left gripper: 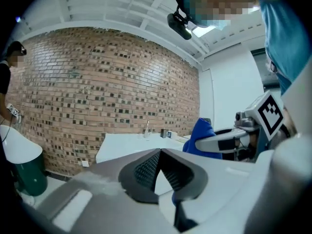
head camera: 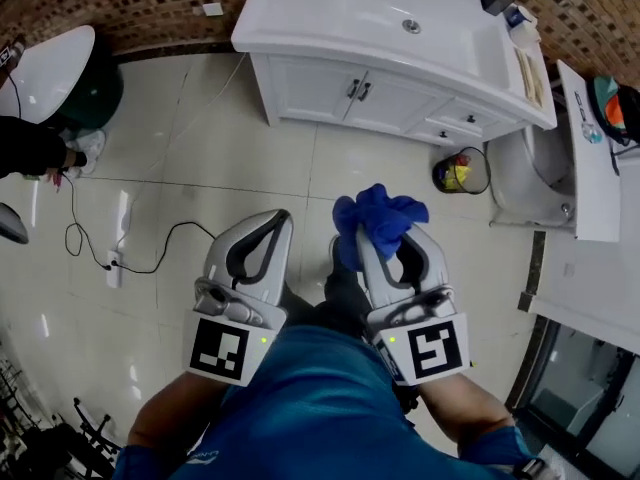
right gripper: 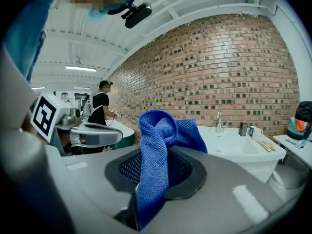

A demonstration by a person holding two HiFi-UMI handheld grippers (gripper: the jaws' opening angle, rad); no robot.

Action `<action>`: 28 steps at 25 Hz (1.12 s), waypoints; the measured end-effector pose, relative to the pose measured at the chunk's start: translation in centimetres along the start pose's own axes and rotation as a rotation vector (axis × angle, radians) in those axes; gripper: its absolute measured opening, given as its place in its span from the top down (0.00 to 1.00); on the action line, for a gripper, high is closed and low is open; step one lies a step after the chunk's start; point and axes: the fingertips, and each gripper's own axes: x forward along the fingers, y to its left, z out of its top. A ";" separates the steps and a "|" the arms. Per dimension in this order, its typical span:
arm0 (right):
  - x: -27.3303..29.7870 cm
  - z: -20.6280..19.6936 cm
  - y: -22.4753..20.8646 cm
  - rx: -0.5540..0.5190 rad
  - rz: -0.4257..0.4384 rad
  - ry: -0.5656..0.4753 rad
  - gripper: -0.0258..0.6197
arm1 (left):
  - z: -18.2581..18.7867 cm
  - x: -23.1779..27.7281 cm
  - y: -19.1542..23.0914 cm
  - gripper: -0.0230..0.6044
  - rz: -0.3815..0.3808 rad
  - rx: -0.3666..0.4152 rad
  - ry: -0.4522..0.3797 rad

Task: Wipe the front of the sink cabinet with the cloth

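A bunched blue cloth (head camera: 378, 222) sticks out past the tips of my right gripper (head camera: 385, 240), whose jaws are shut on it. In the right gripper view the blue cloth (right gripper: 158, 152) hangs down through the closed jaws. My left gripper (head camera: 275, 220) is beside it, shut with nothing between its fingers. The white sink cabinet (head camera: 385, 96) stands ahead across the tiled floor, its door fronts facing me, well beyond both grippers. The same sink cabinet (right gripper: 248, 155) shows at the right of the right gripper view, and the sink cabinet (left gripper: 124, 147) lies straight ahead in the left gripper view.
A toilet (head camera: 530, 178) stands right of the cabinet, a small black bin (head camera: 460, 172) with yellow contents between them. A black cable and power strip (head camera: 113, 266) lie on the floor at left. A white bathtub on a green base (head camera: 60, 73) and a person (head camera: 30, 146) are far left.
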 end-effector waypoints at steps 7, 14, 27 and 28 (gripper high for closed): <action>-4.3 0.0 5.1 0.029 -0.025 -0.045 0.82 | -1.9 -5.0 -3.8 0.96 -0.145 0.284 0.094; -9.0 -1.6 3.4 0.013 -0.067 -0.087 0.82 | -2.8 -4.9 -5.9 0.96 -0.065 0.185 -0.003; -11.9 -2.5 0.1 -0.011 -0.097 -0.151 0.85 | -2.9 -2.0 -11.3 0.96 -0.112 0.121 -0.048; -12.0 -2.7 0.1 -0.011 -0.096 -0.147 0.85 | -3.1 -1.8 -11.3 0.96 -0.112 0.122 -0.044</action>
